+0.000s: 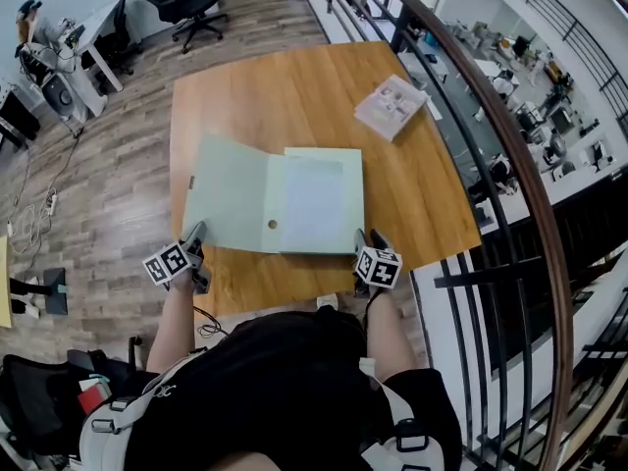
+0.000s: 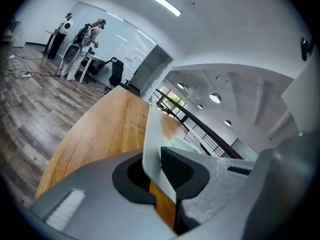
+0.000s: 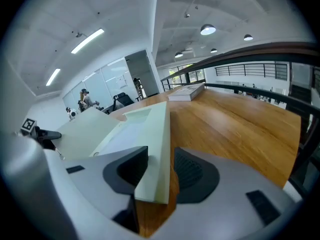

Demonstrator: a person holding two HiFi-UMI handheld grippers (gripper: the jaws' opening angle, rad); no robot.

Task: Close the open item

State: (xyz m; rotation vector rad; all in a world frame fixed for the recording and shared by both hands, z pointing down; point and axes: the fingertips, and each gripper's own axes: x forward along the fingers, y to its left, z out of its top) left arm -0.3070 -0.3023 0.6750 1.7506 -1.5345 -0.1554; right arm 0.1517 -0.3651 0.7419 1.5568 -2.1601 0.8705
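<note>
On the far left a black office chair on wheels [image 1: 186, 6] stands on the grey-brown plank floor [image 1: 108, 184], beyond the light brown wooden counter [image 1: 265, 96]. The pale green cardboard box file [image 1: 348, 165] lies open on the near half of this counter. Its thin cover flap [image 1: 231, 189] is spread out to the left.

The left gripper [image 1: 196, 235] is at the near left corner of the cover flap. In the left gripper view the edge of the flap runs as a thin sheet between the jaws. The left gripper [image 2: 157, 171] is clenched on it.

To the right of the flap is the shallow body of the file, with a white sheet [image 1: 312, 204] lying in it. The right gripper [image 1: 368, 238] is at the near right corner of this body. In the right gripper view its jaws are released and wide apart. The corner of the file's wall stands between them, and a narrow gap shows beside the right pad.

Further right, on the far part of the counter and well apart from the file, lies a white flat packet [image 1: 391, 106]. A dark metal railing [image 1: 510, 165] runs along the right side of the counter.
</note>
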